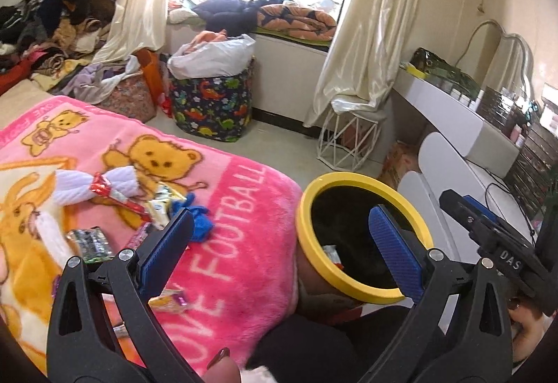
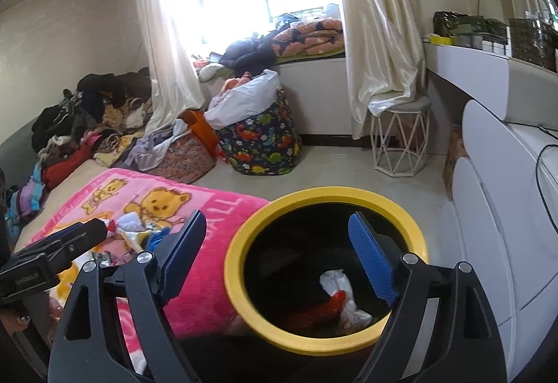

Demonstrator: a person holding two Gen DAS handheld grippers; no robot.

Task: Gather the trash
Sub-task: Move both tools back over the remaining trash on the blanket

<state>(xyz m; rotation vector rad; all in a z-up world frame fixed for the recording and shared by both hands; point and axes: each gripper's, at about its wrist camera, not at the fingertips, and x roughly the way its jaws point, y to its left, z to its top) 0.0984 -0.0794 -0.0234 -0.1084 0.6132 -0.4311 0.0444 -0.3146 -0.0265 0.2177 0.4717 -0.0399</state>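
A yellow-rimmed black bin [image 2: 237, 264] stands beside the bed, below my right gripper [image 2: 277, 217], which is open and empty. In the bin lie a crumpled white paper [image 2: 334, 282] and a red wrapper [image 2: 324, 306]. My left gripper [image 1: 280, 212] is also open and empty, over the edge of the pink bear blanket [image 1: 244, 208] next to the bin [image 1: 303, 226]. On the blanket lie a red wrapper [image 1: 115, 194], a green-black wrapper [image 1: 89, 242], a yellow-white wrapper [image 1: 164, 205], a blue scrap [image 1: 198, 219] and a white cloth [image 1: 94, 181].
A dinosaur-print basket [image 1: 212, 104] holding a white bag stands on the floor by the window. A white wire stool [image 1: 348, 139] and a white dresser [image 1: 453, 125] are on the right. Piled clothes [image 1: 52, 27] cover the far left. A thumb [image 1: 223, 369] shows at the bottom.
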